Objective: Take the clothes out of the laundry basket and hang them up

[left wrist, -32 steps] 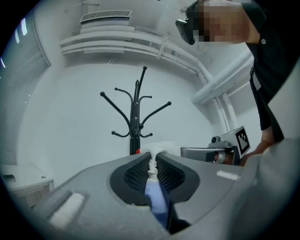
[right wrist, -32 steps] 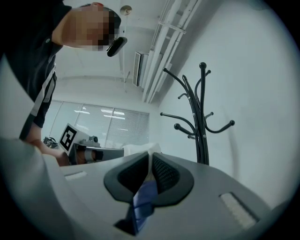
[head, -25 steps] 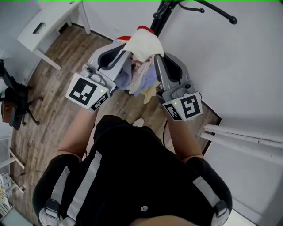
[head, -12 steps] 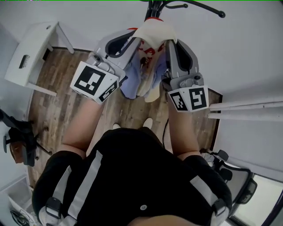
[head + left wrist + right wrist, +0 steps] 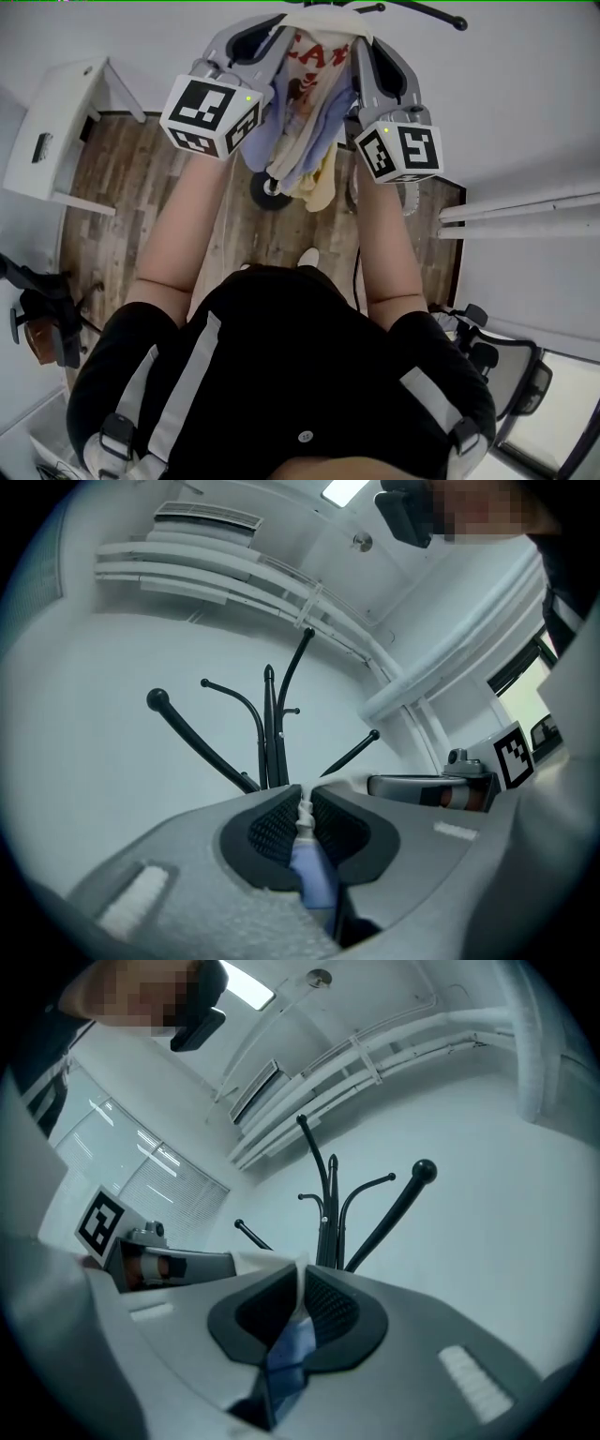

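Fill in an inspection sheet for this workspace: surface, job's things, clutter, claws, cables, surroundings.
Surface: wooden floor; no table in use.
Job's things: garment, white, blue and yellow with red print, held up and hanging between both claws; black coat rack just ahead; laundry basket not in view.
Clutter: white desk; black chair.
Claws: left claw shut on the garment's edge; right claw likewise.
Cables: what looks like one thin dark cable on the floor near the person's foot.
Surroundings: white walls, white pipes, window blinds.
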### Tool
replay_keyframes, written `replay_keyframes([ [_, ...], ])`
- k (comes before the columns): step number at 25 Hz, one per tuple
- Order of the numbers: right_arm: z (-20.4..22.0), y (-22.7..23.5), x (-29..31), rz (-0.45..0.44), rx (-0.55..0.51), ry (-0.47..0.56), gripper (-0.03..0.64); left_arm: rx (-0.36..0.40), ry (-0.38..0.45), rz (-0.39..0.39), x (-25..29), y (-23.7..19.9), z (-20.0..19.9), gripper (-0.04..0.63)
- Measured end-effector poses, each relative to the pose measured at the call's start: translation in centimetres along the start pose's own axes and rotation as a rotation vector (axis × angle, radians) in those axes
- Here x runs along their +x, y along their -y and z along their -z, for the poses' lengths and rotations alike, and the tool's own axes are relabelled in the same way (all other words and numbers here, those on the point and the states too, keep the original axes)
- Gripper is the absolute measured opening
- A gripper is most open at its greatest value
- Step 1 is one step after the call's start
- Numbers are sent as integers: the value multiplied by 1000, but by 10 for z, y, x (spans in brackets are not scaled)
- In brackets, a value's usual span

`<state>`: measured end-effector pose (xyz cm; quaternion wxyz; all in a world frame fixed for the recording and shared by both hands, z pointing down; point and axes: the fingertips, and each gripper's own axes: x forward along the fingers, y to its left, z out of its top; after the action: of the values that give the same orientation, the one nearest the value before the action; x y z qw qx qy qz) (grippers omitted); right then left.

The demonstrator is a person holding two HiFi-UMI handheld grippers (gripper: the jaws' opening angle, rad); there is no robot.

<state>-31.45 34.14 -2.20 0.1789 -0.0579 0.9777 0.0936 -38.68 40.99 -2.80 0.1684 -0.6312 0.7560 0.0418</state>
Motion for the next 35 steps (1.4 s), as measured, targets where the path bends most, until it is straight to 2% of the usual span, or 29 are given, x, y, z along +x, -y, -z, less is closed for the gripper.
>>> replay_keyframes([
  [6, 32, 25, 30, 10, 20, -66, 29, 19, -58, -42, 34, -21, 32, 29],
  [11, 69, 28, 40, -8, 58, -134, 29, -22, -114, -60, 44, -28, 72, 31],
  [18, 106, 19, 24, -40, 102, -186, 28, -76, -158, -68, 27, -18, 111, 32],
  [26, 120, -2, 3, -44, 108, -199, 26, -50, -161, -51, 3, -1, 125, 32],
  [30, 120, -9, -5, -38, 107, -190, 26, -36, -130, -25, -4, 8, 124, 34],
  [35, 116, -4, -1, -12, 95, -183, 34, -12, -114, -26, -2, 1, 120, 47],
])
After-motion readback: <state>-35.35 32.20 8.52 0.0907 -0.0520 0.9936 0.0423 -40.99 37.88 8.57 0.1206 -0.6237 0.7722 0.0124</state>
